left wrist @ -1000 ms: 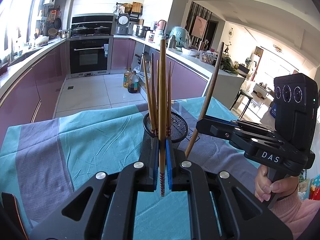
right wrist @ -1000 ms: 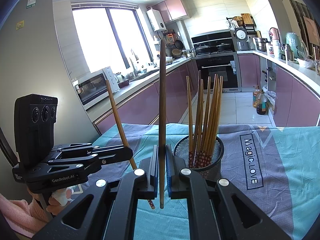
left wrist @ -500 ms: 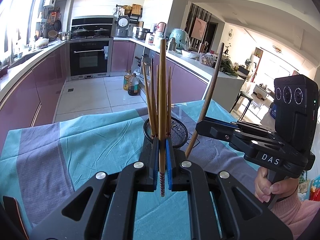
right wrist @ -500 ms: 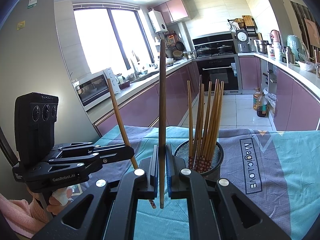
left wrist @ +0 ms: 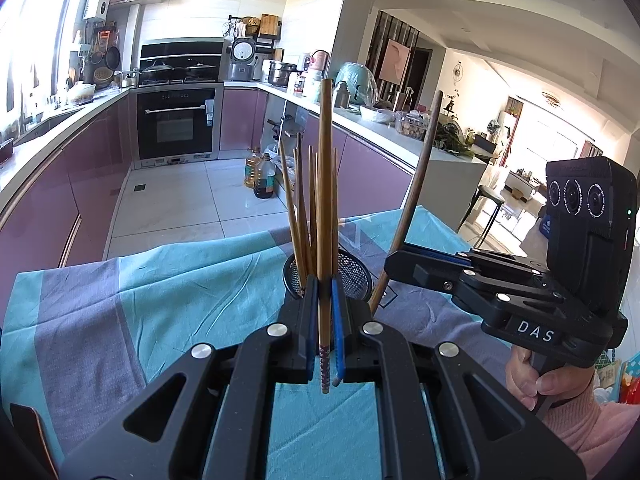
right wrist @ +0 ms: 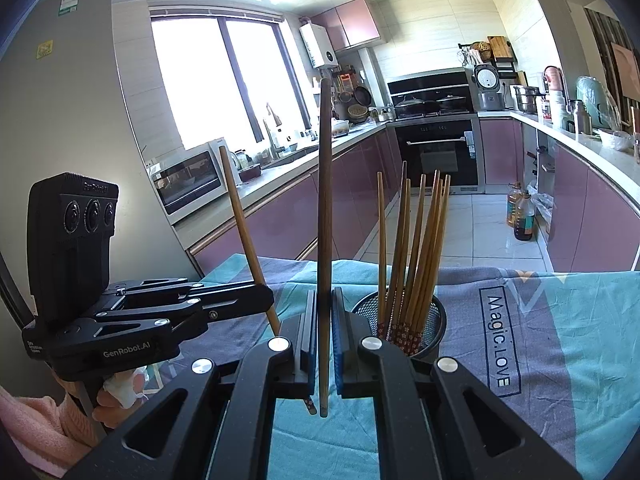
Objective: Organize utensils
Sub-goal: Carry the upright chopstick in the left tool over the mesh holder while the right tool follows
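My left gripper (left wrist: 325,285) is shut on a light bamboo chopstick (left wrist: 325,180) that stands upright, its patterned end hanging below the pads. Just behind the fingers stands a black mesh cup (left wrist: 357,276) with several matching chopsticks in it. To the right, my right gripper (left wrist: 394,265) grips a dark brown chopstick (left wrist: 425,152) that leans slightly. In the right wrist view my right gripper (right wrist: 324,300) is shut on that dark chopstick (right wrist: 325,180), with the mesh cup (right wrist: 435,322) just right of the fingers. The left gripper (right wrist: 266,300) with its light chopstick (right wrist: 240,216) is at the left.
A teal and grey cloth (left wrist: 120,312) covers the table, whose far edge drops to the kitchen floor. Oil bottles (left wrist: 260,176) stand on the tiles beyond. A person's hand in a pink sleeve (left wrist: 576,424) holds each gripper handle. A dark object (left wrist: 24,432) sits at the near left.
Both grippers stay shut on their chopsticks. The views have drifted only slightly, with the cup a little lower in the left wrist view.
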